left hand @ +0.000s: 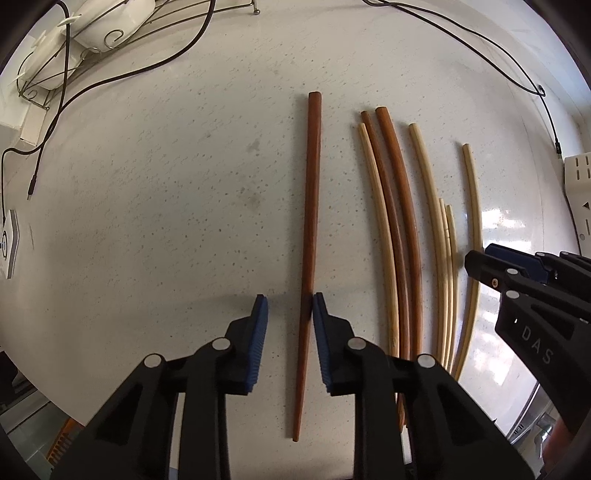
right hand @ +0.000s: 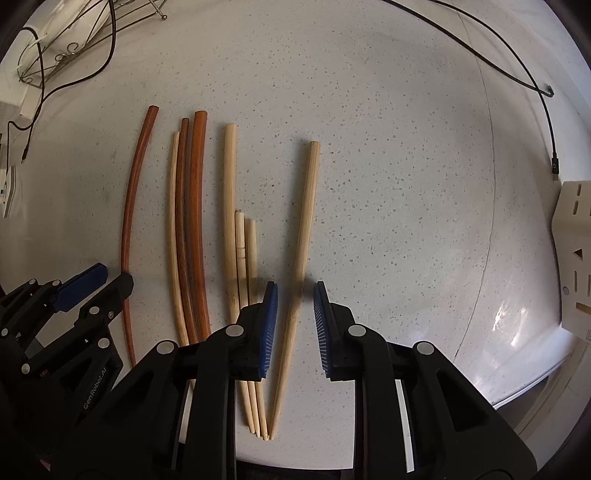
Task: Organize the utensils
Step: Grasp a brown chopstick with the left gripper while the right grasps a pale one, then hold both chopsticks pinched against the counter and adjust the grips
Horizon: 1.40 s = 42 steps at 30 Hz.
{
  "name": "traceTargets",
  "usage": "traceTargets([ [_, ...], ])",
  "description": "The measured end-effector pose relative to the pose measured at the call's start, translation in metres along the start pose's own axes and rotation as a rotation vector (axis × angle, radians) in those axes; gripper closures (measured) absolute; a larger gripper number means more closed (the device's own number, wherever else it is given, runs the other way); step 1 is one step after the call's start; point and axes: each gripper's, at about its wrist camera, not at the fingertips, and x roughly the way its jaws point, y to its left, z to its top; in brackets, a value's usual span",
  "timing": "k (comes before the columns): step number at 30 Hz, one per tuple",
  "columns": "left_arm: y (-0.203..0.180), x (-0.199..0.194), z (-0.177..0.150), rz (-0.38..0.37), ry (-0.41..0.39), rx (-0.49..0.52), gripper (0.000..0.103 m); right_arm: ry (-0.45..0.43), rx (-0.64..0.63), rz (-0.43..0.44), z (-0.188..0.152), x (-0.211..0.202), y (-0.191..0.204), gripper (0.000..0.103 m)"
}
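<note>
A dark brown chopstick (left hand: pixel 312 206) lies straight on the speckled countertop, apart from the others. My left gripper (left hand: pixel 289 299) points down over its thin half. The jaws straddle it: the right pad touches it and the left pad stands clear. A light wooden chopstick (right hand: pixel 304 229) lies slanted between the jaws of my right gripper (right hand: pixel 296 284), with a gap on both sides. Between the two lies a bundle of chopsticks (right hand: pixel 192 221), two dark and several light. The right gripper (left hand: pixel 476 262) also shows at the right edge of the left wrist view.
A wire dish rack (left hand: pixel 92 33) with white crockery stands at the far left. Black cables (left hand: pixel 147 70) trail across the far counter. A white slotted block (right hand: pixel 576 240) sits at the right, beside the counter's glossy edge (right hand: pixel 517 325). A small white device (left hand: pixel 11 240) lies at the left edge.
</note>
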Motion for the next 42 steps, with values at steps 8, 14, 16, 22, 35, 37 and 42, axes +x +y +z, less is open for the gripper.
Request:
traceTargets([
  [8,0.000,0.003,0.000,0.018,0.010,0.015,0.093,0.014,0.014,0.024,0.008,0.003,-0.008,0.094],
  [14,-0.004,0.004,0.001,0.027,0.009,0.012,0.094,0.015,-0.013,-0.021,0.008,0.010,0.007,0.095],
  [16,-0.006,0.005,0.001,0.027,0.009,0.013,0.094,0.014,-0.018,-0.017,0.006,0.011,0.011,0.097],
  [22,-0.006,0.003,0.004,0.023,0.024,0.028,0.094,0.019,-0.030,0.022,0.008,0.012,0.008,0.097],
  [35,-0.003,0.009,0.020,0.014,0.052,0.075,0.097,0.016,-0.042,0.044,-0.003,0.014,-0.008,0.097],
  [37,-0.004,0.010,0.020,0.013,0.052,0.085,0.097,0.016,-0.043,0.045,-0.004,0.014,-0.009,0.097],
  [42,-0.005,0.010,0.019,0.009,0.043,0.103,0.097,0.016,-0.042,0.055,-0.003,0.012,-0.012,0.097],
])
